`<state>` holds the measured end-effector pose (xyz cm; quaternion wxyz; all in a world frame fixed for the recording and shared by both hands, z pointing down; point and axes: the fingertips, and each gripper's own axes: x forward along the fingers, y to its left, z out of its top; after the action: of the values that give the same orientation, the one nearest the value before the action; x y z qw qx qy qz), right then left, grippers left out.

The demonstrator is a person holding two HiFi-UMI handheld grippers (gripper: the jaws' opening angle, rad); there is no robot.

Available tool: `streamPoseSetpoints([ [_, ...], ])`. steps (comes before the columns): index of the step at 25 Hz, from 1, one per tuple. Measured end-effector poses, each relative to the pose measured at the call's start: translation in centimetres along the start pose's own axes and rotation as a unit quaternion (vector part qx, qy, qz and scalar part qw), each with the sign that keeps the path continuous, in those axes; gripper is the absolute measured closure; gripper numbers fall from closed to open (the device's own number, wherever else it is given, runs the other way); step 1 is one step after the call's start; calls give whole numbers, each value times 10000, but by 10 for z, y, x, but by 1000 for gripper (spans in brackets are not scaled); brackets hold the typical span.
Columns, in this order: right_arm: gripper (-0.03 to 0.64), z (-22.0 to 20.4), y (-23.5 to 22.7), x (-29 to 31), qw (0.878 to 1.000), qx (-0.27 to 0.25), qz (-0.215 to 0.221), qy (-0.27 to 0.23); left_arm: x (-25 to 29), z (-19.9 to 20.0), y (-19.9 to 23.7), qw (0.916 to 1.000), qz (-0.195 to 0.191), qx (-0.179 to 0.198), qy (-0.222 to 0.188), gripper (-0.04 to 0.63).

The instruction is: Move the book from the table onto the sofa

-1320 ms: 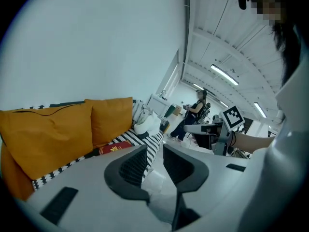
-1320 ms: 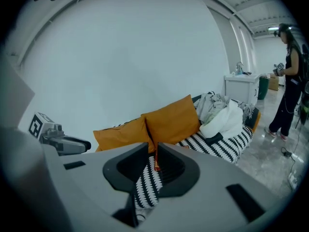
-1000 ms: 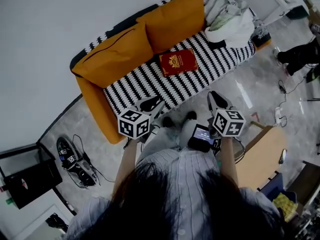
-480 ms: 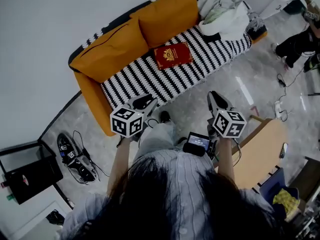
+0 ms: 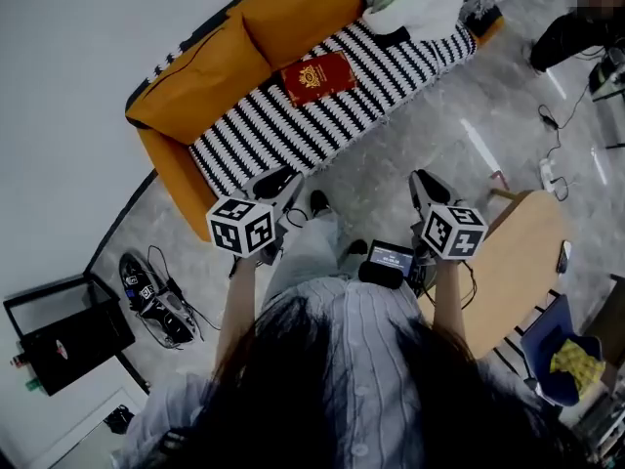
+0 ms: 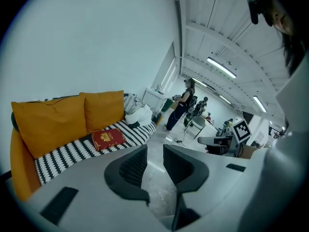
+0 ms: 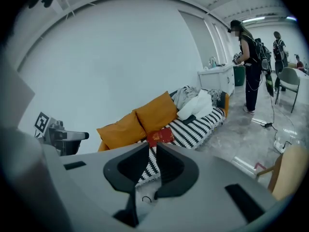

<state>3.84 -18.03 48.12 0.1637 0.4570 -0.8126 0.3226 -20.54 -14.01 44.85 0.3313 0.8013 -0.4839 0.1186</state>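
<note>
Lying flat on the striped seat of the sofa point(image 5: 249, 143), against the orange cushions point(image 5: 293, 13), the red book point(image 5: 317, 77) sits far ahead, long axis along the seat. The left gripper point(image 5: 276, 186) looks nearer than the right gripper point(image 5: 427, 186). Both jaws stand narrowly apart and empty over the grey floor point(image 5: 439, 115), with the wooden table point(image 5: 518, 262) at near right.

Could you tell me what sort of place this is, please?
Probably a lab or workshop hall with a mock lounge corner: a sofa stands under strip lights, with cabled gear on the floor.
</note>
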Motion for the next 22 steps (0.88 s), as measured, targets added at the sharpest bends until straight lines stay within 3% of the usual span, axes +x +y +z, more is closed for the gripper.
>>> streamPoseSetpoints([
  [10,566,-27,-14,-45,10000,-83,-6,30,-21,-23,-41,9991,224,275,-214,483],
  [14,566,-30,-7,-55,9999,-150,-2,-44,-35,-20,-47,9987,208,230,-408,483],
  [22,566,-46,-11,-80,9998,-98,-97,-134,-40,-35,-68,9984,105,403,-387,483],
])
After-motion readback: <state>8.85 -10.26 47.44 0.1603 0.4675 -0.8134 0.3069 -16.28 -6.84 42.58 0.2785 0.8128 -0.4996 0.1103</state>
